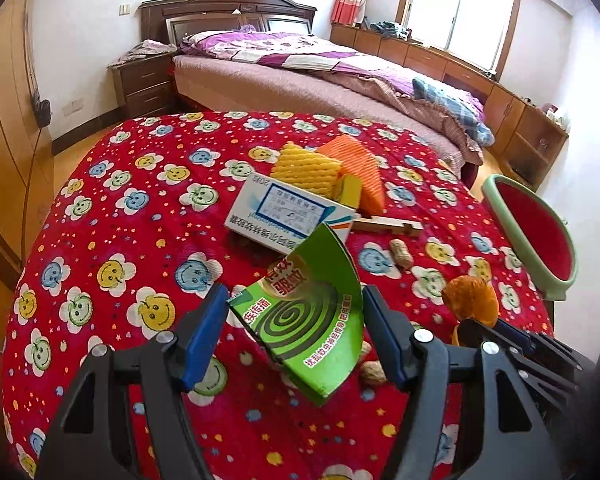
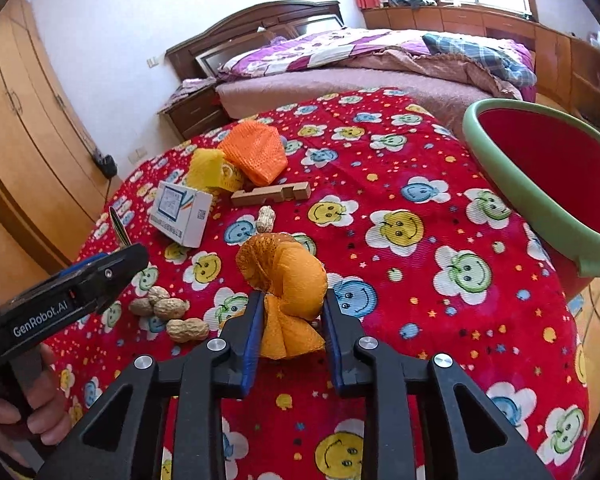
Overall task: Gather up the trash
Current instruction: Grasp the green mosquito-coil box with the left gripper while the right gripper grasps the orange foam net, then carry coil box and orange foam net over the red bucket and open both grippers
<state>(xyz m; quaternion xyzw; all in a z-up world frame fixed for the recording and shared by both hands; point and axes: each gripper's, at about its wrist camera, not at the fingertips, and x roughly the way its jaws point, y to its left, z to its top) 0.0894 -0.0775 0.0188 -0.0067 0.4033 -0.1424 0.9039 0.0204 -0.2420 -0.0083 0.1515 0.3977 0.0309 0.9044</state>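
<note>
The right wrist view took in most of the red-lined bin with its green rim (image 2: 496,168) off the table's right edge, plus the person's left hand (image 2: 16,420) gripping its handle; the left wrist view showed only part of that bin (image 1: 500,200). On the red smiley tablecloth (image 2: 420,280) lay a white box (image 2: 182,212), mesh fruit wraps (image 2: 256,152) and peanuts (image 2: 172,312). The left gripper (image 1: 294,328), angled downward, pinched a curved green cardboard piece (image 1: 312,320), lifted off the cloth. The right gripper (image 2: 290,320), also pitched downward, squeezed an orange peel (image 2: 288,280)
</note>
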